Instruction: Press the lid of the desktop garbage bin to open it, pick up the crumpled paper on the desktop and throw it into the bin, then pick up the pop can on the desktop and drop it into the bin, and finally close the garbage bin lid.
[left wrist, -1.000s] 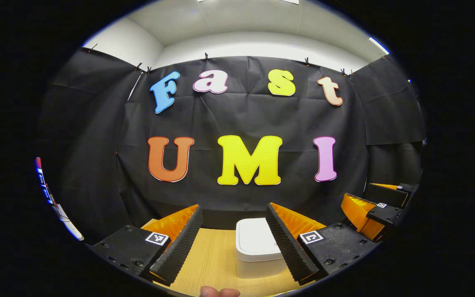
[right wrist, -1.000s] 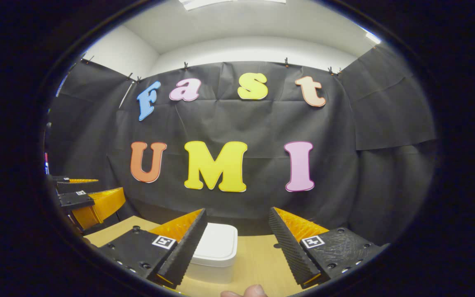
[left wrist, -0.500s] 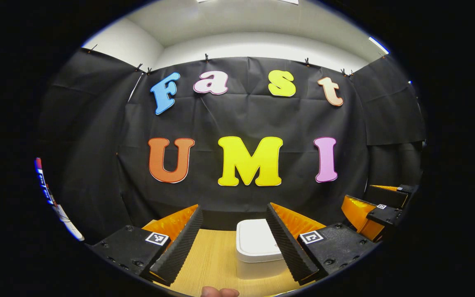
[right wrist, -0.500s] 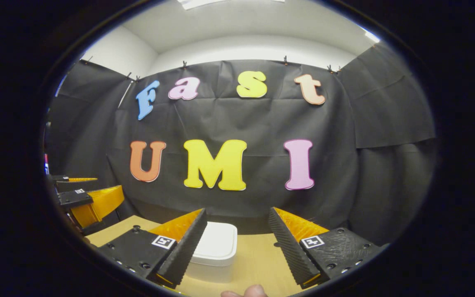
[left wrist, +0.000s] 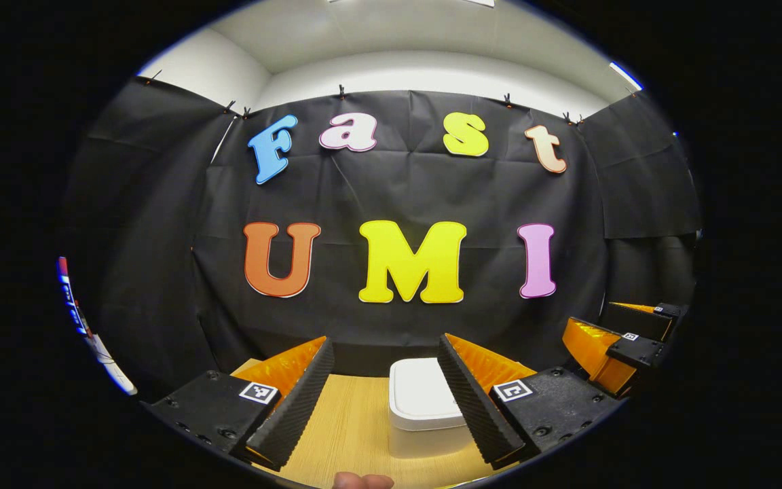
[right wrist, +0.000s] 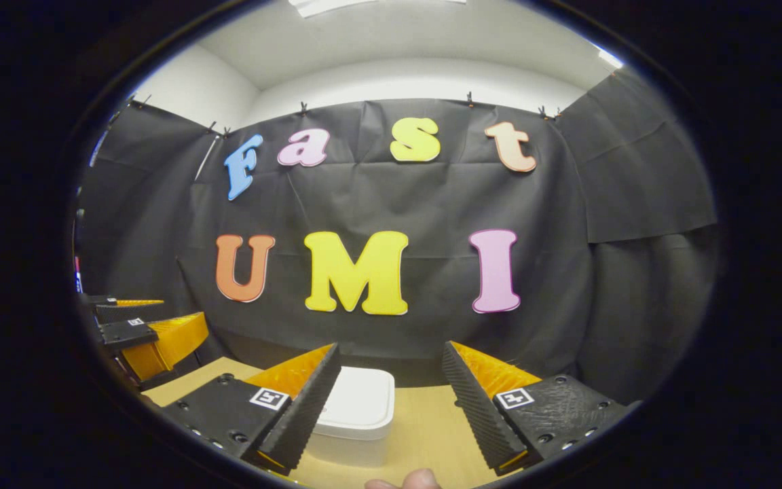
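Observation:
A white desktop garbage bin (left wrist: 425,404) with its lid down stands on the wooden desktop (left wrist: 354,428), just ahead of my left gripper (left wrist: 385,397) and partly behind its right finger. That gripper is open and holds nothing. In the right gripper view the same bin (right wrist: 357,414) sits ahead and partly behind the left finger of my right gripper (right wrist: 391,401), which is open and holds nothing too. The right gripper (left wrist: 625,346) also shows at the far right of the left gripper view, and the left gripper (right wrist: 143,333) at the far left of the right gripper view.
The black cloth wall (left wrist: 398,197) closes off the back of the desktop a short way behind the bin. A fingertip (left wrist: 362,481) shows at the bottom edge of the left gripper view, and another fingertip (right wrist: 404,481) at the bottom of the right gripper view.
Both views have shifted only slightly; the grippers stay open and nearly in place, and the bin lid stays down.

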Demonstrator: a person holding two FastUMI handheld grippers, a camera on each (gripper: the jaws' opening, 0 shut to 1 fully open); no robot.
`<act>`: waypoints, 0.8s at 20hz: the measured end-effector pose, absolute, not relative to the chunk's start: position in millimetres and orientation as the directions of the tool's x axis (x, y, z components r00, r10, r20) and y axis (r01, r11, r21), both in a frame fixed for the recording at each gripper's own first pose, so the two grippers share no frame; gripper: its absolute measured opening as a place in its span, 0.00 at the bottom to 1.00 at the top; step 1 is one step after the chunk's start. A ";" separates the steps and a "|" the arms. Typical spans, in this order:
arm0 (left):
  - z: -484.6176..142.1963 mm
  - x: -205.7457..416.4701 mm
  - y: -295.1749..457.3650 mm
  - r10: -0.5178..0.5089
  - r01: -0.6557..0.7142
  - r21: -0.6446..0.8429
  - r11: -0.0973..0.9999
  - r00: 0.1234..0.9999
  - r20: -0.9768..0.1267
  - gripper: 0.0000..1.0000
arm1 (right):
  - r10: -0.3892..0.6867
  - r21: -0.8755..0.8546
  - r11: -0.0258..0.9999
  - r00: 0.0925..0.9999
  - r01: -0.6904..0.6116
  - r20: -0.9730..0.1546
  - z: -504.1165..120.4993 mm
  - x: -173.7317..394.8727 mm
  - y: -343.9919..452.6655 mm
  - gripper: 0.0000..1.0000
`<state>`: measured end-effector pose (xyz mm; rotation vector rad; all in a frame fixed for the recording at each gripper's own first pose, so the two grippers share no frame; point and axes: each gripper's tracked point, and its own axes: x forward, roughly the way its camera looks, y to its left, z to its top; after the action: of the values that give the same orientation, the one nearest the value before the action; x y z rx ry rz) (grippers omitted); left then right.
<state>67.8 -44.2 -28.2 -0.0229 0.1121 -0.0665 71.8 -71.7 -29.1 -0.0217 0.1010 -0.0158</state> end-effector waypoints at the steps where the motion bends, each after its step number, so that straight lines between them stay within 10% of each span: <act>1: -29.7 69.3 -41.6 -0.062 0.060 -0.024 0.998 0.992 -0.112 0.99 | -0.017 -0.024 1.000 0.995 0.015 -0.098 -28.3 73.1 -71.0 0.94; 16: -29.8 74.1 -35.6 -0.051 0.050 -0.016 0.999 0.993 -0.105 0.99 | -0.019 -0.014 1.000 0.995 0.018 -0.101 -31.4 78.1 -66.3 0.94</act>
<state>74.1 -35.6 -29.8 -0.0130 0.1057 -0.0506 78.1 -66.3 -31.4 -0.0135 0.1017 -0.0183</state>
